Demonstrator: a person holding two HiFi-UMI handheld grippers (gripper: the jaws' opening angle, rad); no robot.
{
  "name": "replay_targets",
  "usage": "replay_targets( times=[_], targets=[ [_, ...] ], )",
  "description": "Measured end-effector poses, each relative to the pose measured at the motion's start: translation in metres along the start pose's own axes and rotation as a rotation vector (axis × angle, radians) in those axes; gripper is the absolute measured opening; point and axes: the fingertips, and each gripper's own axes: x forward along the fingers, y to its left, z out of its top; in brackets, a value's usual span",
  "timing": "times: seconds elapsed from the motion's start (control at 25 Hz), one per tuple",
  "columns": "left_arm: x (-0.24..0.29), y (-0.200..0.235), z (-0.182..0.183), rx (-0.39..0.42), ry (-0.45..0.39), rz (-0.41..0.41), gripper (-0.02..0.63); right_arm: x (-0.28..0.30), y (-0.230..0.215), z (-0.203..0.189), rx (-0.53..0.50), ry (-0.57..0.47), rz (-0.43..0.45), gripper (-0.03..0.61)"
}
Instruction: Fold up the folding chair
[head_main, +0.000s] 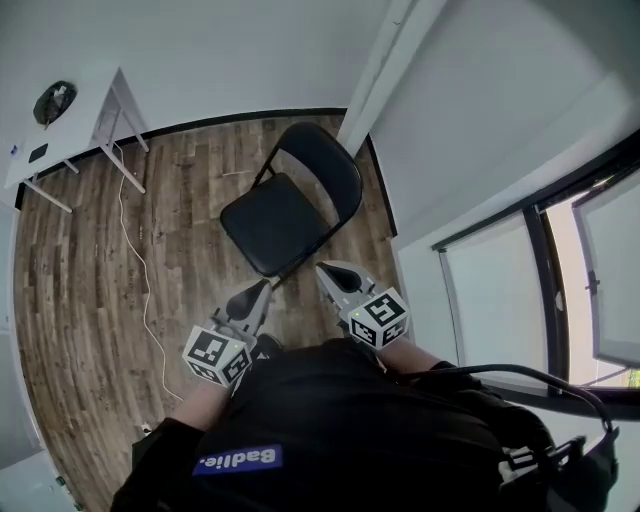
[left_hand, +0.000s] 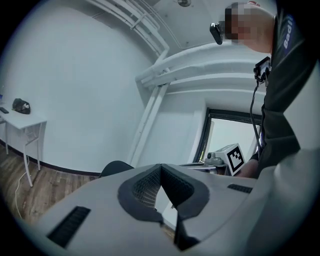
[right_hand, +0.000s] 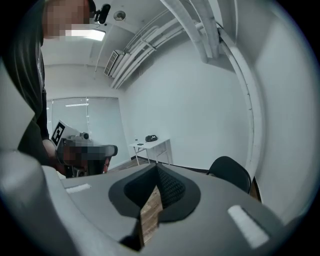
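The folding chair (head_main: 278, 225) stands fully open on the wooden floor (head_main: 80, 300), close to the corner of the white wall (head_main: 450, 130), with its seat (head_main: 270, 232) facing the person and the backrest (head_main: 322, 165) on the far side. It is just ahead of both tools and touches neither. The left tool (head_main: 258, 292) and the right tool (head_main: 330, 272) point toward the seat's near edge. In the left gripper view the left tool (left_hand: 160, 172) has its pads pressed together with nothing between them, and the right gripper view shows the same for the right tool (right_hand: 156, 172).

The chair looks like thin black tubing (head_main: 266, 168) carrying a padded seat and back, so it should be stiff and fairly weighty for two small tools. It should not be fragile. Painted tube is likely smooth and may slip or turn in the pads. The cushions give, so they make poor holds.

The best holds are probably the top of the backrest hoop to steady it, and the seat's front rim or the tube beneath it to swing the seat up. Both tools would need to open first. The legs may skid on the floor as it closes.
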Motion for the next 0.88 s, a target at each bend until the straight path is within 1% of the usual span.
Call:
replay_targets(
  times=[0.2, 0.36, 0.56, 0.72, 0.88],
  targets=[
    [0.017, 0.03, 0.003, -0.027, 0.004, 0.009, 0.005, 0.026, -0.02, 0.005, 0.002, 0.017, 0.0, 0.002],
    [0.041, 0.051, 0.012, -0.02, -0.001, 0.038, 0.005, 0.047, -0.05, 0.01, 0.003, 0.019, 0.021, 0.002],
    [0.07, 0.076, 0.033, -0.017, -0.024, 0.114, 0.005, 0.076, -0.083, 0.027, -0.011, 0.022, 0.091, 0.002],
    [0.107, 0.089, 0.045, -0.027, -0.033, 0.168, 0.005, 0.09, -0.128, 0.041, -0.015, 0.022, 0.136, 0.002],
    [0.143, 0.103, 0.049, -0.029, -0.044, 0.214, 0.005, 0.101, -0.165, 0.04, -0.012, 0.041, 0.176, 0.002]
  ],
)
